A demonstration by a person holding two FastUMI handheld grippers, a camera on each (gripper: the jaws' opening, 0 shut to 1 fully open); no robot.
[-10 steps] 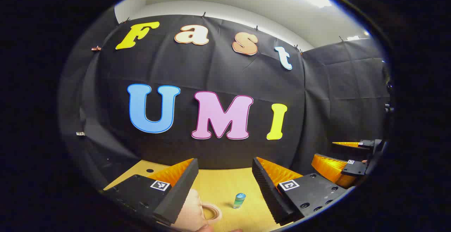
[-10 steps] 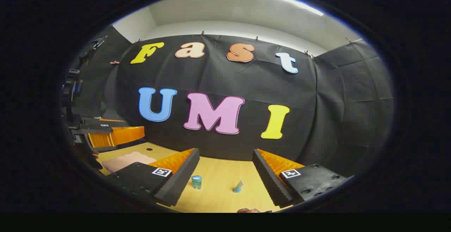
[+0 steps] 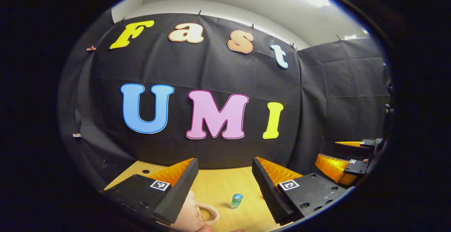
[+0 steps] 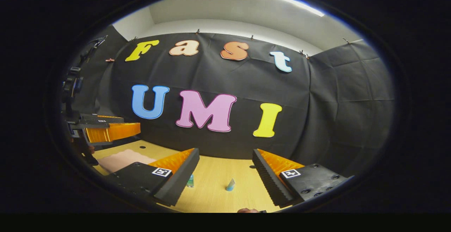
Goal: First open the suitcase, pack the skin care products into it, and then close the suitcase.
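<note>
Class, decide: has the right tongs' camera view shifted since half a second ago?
Yes. The right tongs swung slightly right: the small bottle slid left, partly behind the finger.

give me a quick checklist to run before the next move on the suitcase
1. Left claw open and holding nothing: ok.
2. Right claw open and holding nothing: ok.
3. Pale pink suitcase in sight on the light wooden table: ok, beside the left claw.
4. Suitcase open: cannot tell; I see its pink looped handle, but no gap at the lid.
5. Small blue-capped clear bottle upright: ok.
6. Small light blue tapered tube upright, apart from the bottle: ok.
</note>
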